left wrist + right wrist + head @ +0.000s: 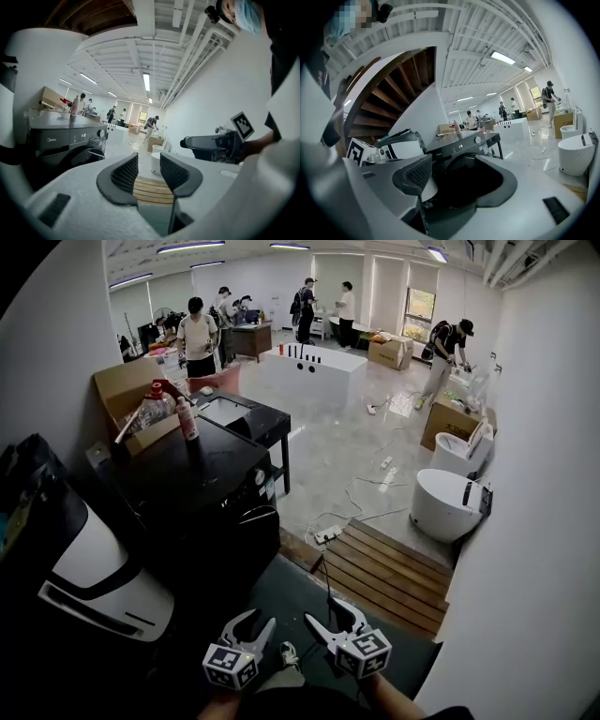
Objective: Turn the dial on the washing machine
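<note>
The black washing machine (192, 493) stands to my left, with its round dial (260, 478) at the right end of the front panel. Both grippers hang low, well short of it. My left gripper (255, 620) is open with nothing between its jaws. My right gripper (330, 615) is open and empty too. In the left gripper view the machine (61, 140) and its dial (100, 133) lie far left of the gripper (149, 171). The right gripper view looks past the right gripper (459, 176) at the machine's door, with the dial (477, 139) above.
A cardboard box (131, 399) and a pink bottle (187, 418) sit on the machine's top. A black table (253, 423) stands behind it. Wooden slat steps (389, 573) lie ahead right, a power strip (328, 534) on the floor, white toilets (445, 502) beyond. Several people stand far back.
</note>
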Demonstrator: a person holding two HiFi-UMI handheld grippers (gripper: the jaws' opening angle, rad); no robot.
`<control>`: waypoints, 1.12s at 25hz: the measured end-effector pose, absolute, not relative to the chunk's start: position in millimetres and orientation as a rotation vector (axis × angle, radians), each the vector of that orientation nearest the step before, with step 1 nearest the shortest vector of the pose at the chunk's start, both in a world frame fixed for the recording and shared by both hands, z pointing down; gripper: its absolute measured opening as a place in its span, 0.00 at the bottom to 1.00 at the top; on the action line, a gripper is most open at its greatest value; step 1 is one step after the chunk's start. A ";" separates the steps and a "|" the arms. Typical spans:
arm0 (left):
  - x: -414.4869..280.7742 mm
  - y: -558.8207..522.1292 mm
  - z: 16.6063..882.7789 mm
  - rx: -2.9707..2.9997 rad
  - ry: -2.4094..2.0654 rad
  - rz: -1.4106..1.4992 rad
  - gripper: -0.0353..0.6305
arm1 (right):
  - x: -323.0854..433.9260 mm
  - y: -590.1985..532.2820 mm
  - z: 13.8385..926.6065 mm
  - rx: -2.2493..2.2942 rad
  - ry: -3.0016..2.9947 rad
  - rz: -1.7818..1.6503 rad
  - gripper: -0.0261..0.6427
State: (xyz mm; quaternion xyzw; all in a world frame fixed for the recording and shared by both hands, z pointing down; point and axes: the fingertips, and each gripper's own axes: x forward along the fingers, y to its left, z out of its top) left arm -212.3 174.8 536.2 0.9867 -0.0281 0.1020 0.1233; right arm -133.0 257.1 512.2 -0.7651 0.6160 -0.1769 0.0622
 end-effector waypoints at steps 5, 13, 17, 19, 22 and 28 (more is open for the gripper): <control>-166.5 134.7 536.8 2.875 -0.049 0.298 0.27 | -93.2 216.8 513.7 -2.351 1.857 -0.563 0.48; -119.7 61.6 531.6 2.850 -0.046 0.277 0.27 | -39.7 138.5 509.3 -2.370 1.856 -0.569 0.49; -108.9 29.2 531.7 2.849 -0.043 0.281 0.27 | -25.1 105.5 508.7 -2.356 1.846 -0.564 0.49; -104.6 16.8 531.9 2.837 -0.052 0.285 0.29 | -19.7 93.0 508.0 -2.351 1.848 -0.565 0.49; -102.3 6.3 531.0 2.826 -0.089 0.276 0.29 | -13.6 83.8 508.2 -2.356 1.856 -0.577 0.49; -99.1 -12.1 540.8 2.809 -0.162 0.282 0.29 | 2.4 65.5 523.9 -2.355 1.897 -0.626 0.49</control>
